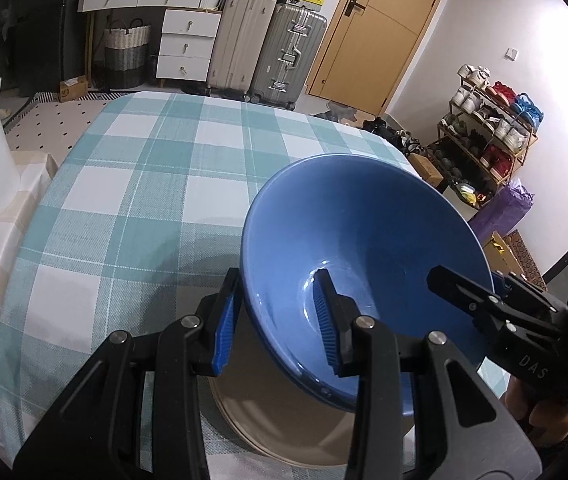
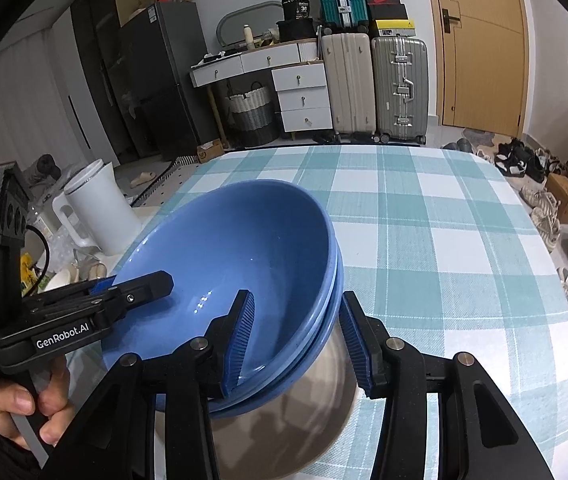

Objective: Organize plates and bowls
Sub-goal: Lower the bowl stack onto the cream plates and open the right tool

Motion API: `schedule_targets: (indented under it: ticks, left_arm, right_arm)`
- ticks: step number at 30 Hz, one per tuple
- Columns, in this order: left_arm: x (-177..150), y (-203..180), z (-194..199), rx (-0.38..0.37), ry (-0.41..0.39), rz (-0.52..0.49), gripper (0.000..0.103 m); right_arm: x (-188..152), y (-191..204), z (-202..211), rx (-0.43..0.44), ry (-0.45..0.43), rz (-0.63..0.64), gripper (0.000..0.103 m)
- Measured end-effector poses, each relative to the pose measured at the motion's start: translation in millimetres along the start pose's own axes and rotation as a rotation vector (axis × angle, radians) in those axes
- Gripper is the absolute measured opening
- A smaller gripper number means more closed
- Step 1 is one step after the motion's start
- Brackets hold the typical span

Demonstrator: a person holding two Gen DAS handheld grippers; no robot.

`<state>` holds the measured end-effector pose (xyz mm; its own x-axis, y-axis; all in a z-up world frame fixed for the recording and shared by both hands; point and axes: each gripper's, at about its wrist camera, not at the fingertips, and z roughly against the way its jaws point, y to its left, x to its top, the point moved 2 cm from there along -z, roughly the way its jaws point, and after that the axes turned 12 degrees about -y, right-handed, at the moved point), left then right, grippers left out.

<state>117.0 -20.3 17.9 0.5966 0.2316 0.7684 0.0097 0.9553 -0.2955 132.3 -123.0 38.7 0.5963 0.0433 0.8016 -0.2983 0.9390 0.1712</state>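
Now gripping the stack of blue bowls (image 2: 243, 264) from two sides: left gripper (image 1: 275, 324) astride one rim, one pad inside and one outside, right gripper (image 2: 296, 340) straddling the opposite rim the same way, both sets of fingers narrowed around the bowl wall. Held tilted just above the beige plates (image 1: 284, 420), themselves resting on the checked tablecloth (image 1: 143, 184) at its near edge.

"GenRobot.AI" printed white on left gripper (image 2: 141, 298) body. "DAS" on right gripper (image 1: 468, 288) body. "38" on black box (image 2: 299, 5) atop dresser.
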Motion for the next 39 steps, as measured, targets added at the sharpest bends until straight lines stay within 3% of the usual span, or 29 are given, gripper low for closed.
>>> schedule_targets:
  ticks: [14, 22, 24, 27, 28, 33, 35, 36, 39]
  left_arm:
    - [0, -6, 4, 0.024, -0.017, -0.078, 0.036]
    - [-4, -9, 17, 0.049, -0.043, -0.144, 0.059]
    - [-5, -10, 23, 0.045, -0.056, -0.156, 0.062]
    - [-6, -13, 36, 0.033, -0.086, -0.183, 0.074]
    - [-6, -15, 40, 0.031, -0.097, -0.192, 0.08]
    - [-10, -19, 66, 0.023, -0.148, -0.235, 0.085]
    - [-13, -17, 76, 0.022, -0.172, -0.241, 0.093]
    - [-15, -17, 80, 0.023, -0.181, -0.244, 0.103]
    - [-21, -15, 95, 0.027, -0.225, -0.25, 0.102]
  right_arm:
    - [-2, -2, -1, 0.005, 0.006, -0.007, 0.045]
    - [-7, -8, 8, 0.006, 0.007, -0.001, 0.05]
    - [-6, -11, 12, 0.006, -0.003, -0.005, 0.063]
    - [-3, -16, 22, 0.032, -0.035, -0.022, 0.08]
    - [-3, -18, 25, 0.041, -0.04, -0.022, 0.082]
    - [-6, -24, 44, 0.062, -0.099, 0.019, 0.097]
    - [-9, -27, 52, 0.067, -0.125, 0.03, 0.099]
    - [-11, -29, 56, 0.071, -0.137, 0.037, 0.101]
    - [-16, -36, 68, 0.086, -0.175, 0.051, 0.102]
